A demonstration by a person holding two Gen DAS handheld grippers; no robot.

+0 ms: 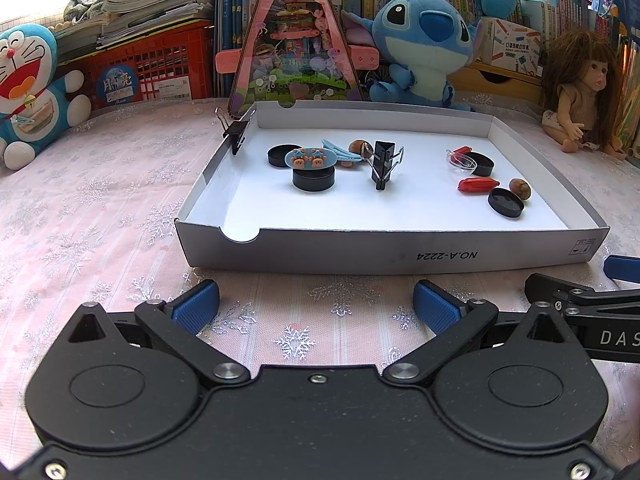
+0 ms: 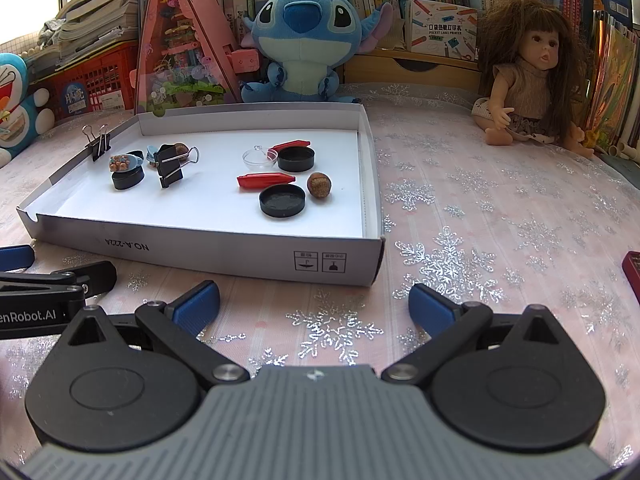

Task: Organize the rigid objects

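While both grippers hover low over the snowflake-patterned counter [image 2: 480, 200], the left gripper [image 1: 316, 306] and right gripper [image 2: 314, 304] each have their jaws spread with nothing between them. Just ahead sits the shallow white box [image 1: 400, 254]. Inside it lie black caps [image 2: 282, 199], red capsules [image 2: 265, 179], hazelnuts [image 2: 319, 186], a clear dish [image 2: 259, 158] and a black binder clip [image 1: 382, 164]; another clip [image 1: 236, 130] grips its left wall.

White shallow box [image 1: 420, 254] holds the items. Left group: black cap [image 1: 314, 179] under a blue oval clip [image 1: 310, 157], upright binder clip [image 1: 382, 164]; another binder clip [image 1: 236, 130] grips the left wall. Right group: two red pieces [image 2: 266, 180], two black lids [image 2: 282, 200], hazelnut [image 2: 319, 185], clear dish [image 2: 258, 157].
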